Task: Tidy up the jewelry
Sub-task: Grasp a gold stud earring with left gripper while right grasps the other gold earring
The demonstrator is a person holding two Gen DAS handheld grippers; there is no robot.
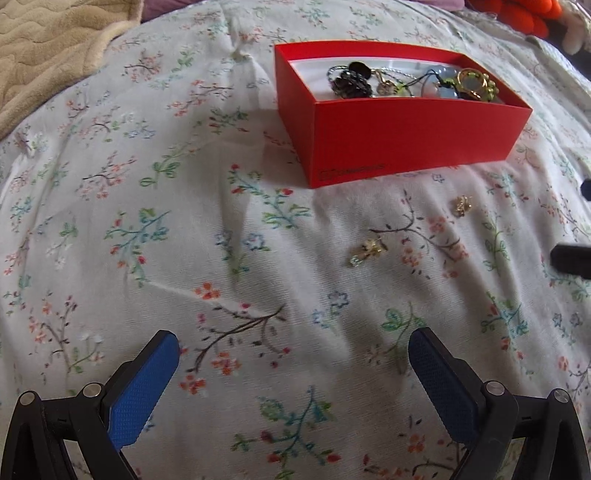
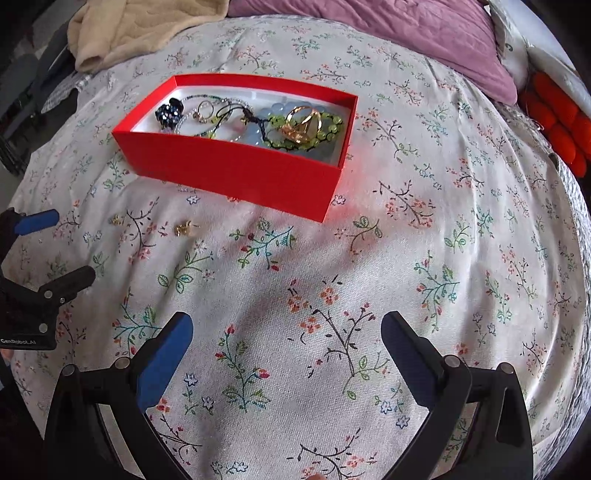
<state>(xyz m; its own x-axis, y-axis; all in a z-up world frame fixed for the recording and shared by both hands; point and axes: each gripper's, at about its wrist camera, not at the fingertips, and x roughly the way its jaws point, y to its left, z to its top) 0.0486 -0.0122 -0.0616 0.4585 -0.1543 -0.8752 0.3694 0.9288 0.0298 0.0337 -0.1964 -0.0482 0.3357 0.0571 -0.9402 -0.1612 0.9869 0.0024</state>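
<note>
Floral bedsheet (image 2: 424, 258), white woven cotton, soft and creased, fills both views. Beige quilted blanket (image 2: 147, 29) and mauve pillow (image 2: 424, 40) lie at the far edge.

Left gripper (image 1: 293, 354) hovers low over the sheet, angled toward the box, fingers spread wide, nothing between the blue textured pads (image 1: 140, 384). Right gripper (image 2: 286, 332) hovers likewise, fingers released and apart, empty.

Red box (image 2: 236, 173), rectangular smooth cardboard with white lining, sits on the sheet ahead of both grippers. Inside: green bead bracelet (image 2: 332, 129), gold rings (image 2: 301, 125), dark flower piece (image 2: 170, 110), tangled thin chains.

Two small gold earrings lie loose on the sheet near the box's front wall: first earring (image 1: 367, 251), second earring (image 1: 462, 205), a little apart.
</note>
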